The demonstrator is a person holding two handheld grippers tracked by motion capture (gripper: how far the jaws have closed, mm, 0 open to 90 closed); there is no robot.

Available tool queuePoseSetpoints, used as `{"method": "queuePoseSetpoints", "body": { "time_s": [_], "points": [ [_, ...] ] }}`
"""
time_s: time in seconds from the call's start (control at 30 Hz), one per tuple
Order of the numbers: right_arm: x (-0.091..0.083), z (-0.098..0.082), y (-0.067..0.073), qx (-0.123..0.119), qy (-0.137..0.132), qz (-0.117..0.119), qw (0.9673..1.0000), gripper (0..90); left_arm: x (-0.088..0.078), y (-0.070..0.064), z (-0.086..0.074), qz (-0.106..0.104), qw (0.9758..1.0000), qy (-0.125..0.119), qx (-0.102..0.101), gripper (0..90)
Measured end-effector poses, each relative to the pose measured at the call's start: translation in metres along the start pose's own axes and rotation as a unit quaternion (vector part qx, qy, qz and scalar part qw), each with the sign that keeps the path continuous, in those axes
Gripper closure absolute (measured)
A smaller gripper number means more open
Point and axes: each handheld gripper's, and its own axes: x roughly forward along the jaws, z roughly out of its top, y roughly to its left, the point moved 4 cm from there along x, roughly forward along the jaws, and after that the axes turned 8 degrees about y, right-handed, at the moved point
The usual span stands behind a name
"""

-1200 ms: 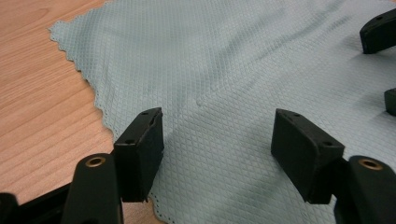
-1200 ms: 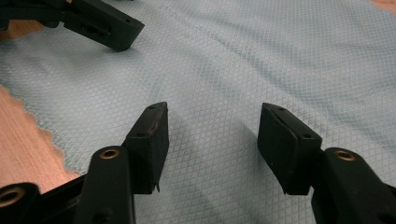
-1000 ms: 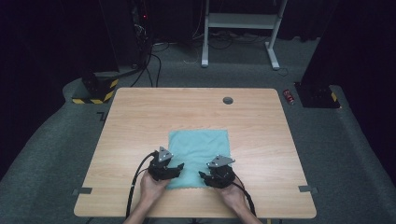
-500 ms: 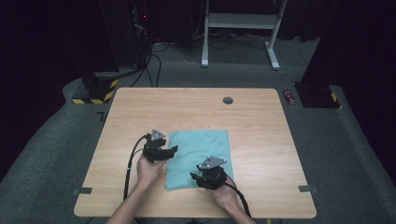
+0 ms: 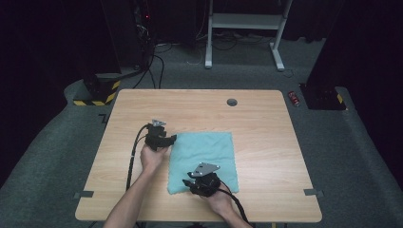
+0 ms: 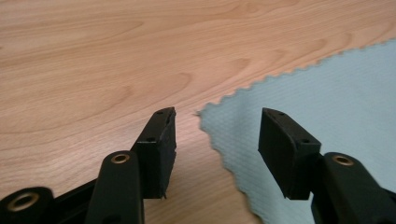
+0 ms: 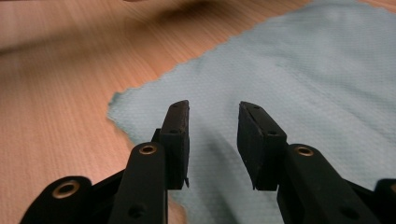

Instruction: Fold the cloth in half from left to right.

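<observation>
The teal cloth lies flat on the wooden table. Left gripper straddles the cloth's far-left corner, right gripper hovers over its near edge; both have been closing, part-open, gripping nothing.

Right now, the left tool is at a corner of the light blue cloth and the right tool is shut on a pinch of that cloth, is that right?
Not quite. The right tool is not shut on the cloth: the right gripper view shows its jaws apart above the flat fabric, though they have just been closing. The left tool is indeed at a corner of the cloth.
</observation>
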Motion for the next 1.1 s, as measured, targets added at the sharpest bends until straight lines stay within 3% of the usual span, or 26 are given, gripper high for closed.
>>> {"method": "queuePoseSetpoints", "body": {
  "time_s": [0.23, 0.3, 0.73, 1.0, 1.1],
  "points": [
    [0.008, 0.006, 0.018, -0.023, 0.004, 0.019, 0.9995, 64.1, 0.007, 0.008, 0.0, 0.007, 0.9999, -0.008, -0.012, 50.5],
    [0.009, 0.006, 0.021, -0.025, 0.004, 0.022, 0.9994, 64.0, 0.01, 0.008, 0.0, 0.0, 0.9998, -0.008, -0.017, 51.2],
    [0.018, 0.01, 0.041, -0.042, 0.006, 0.046, 0.998, 63.7, 0.013, 0.006, 0.001, 0.01, 0.9998, -0.016, -0.004, 54.2],
    [0.027, 0.016, 0.05, -0.052, 0.013, 0.059, 0.9968, 67.5, 0.014, 0.004, 0.002, 0.005, 0.9998, -0.02, -0.007, 57.4],
    [0.03, 0.017, 0.051, -0.052, 0.021, 0.057, 0.9968, 69.0, 0.016, 0.0, 0.006, 0.011, 0.9999, -0.005, 0.011, 57.5]
  ]
}}
